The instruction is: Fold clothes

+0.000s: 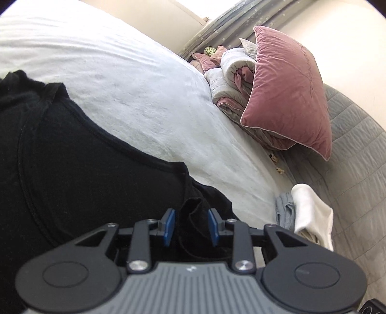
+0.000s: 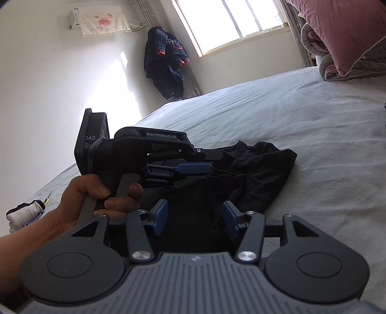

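A black garment (image 1: 72, 154) lies crumpled on the pale bed sheet (image 1: 135, 79). In the left wrist view my left gripper (image 1: 191, 225) stands open at the garment's near edge. A raised fold of black cloth (image 1: 190, 215) sits between its blue pads (image 1: 170, 225) without being pinched. In the right wrist view my right gripper (image 2: 195, 217) is open just above the same black garment (image 2: 260, 169), its pads either side of the dark cloth. A hand (image 2: 91, 205) holds the left gripper (image 2: 207, 163) from the left, with its fingers reaching onto the garment.
A pink pillow (image 1: 287, 91) and a rolled quilt (image 1: 231, 72) lie at the head of the bed. Folded white (image 1: 311, 212) and grey (image 1: 286, 212) clothes sit by the bed's edge. A dark jacket (image 2: 166, 62) hangs near the window (image 2: 231, 21). A white bundle (image 2: 24, 212) rests far left.
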Available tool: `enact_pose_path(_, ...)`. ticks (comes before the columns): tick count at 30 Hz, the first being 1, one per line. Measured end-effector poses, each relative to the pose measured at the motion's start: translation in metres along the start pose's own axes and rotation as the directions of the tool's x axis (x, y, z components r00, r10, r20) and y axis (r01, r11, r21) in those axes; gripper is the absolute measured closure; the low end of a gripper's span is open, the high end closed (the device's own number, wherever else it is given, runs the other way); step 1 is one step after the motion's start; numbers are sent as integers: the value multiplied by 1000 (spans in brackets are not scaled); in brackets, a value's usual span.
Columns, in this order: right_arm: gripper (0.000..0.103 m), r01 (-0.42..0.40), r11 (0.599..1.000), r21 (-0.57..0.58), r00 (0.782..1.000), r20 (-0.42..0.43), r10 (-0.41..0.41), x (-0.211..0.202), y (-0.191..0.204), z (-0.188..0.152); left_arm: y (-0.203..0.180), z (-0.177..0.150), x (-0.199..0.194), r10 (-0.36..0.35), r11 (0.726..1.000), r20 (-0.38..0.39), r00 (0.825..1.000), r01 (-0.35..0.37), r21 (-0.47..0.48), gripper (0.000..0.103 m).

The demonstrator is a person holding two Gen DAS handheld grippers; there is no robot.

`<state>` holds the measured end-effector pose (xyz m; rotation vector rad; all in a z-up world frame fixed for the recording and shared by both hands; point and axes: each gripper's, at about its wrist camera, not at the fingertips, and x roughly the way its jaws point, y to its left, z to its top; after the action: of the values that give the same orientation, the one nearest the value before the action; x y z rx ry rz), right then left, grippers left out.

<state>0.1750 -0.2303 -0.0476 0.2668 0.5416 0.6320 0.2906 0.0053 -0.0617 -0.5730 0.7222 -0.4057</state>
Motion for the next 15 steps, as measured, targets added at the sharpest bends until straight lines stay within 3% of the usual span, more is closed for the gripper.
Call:
enact_pose_path(4, 47, 27, 999, 30, 998, -53, -25, 13, -5, -2, 3, -2, -4, 43, 997, 10, 999, -43, 56, 76)
enact_pose_path(10, 42, -65, 994, 91, 996, -63, 70, 24, -9, 0, 15, -4, -3, 37, 998, 16, 999, -38, 54, 84)
enact_pose_path(15, 42, -255, 965, 65, 959, -112, 261, 25, 5, -3, 21, -3, -4, 5, 1000, 23, 1000, -5, -1, 84)
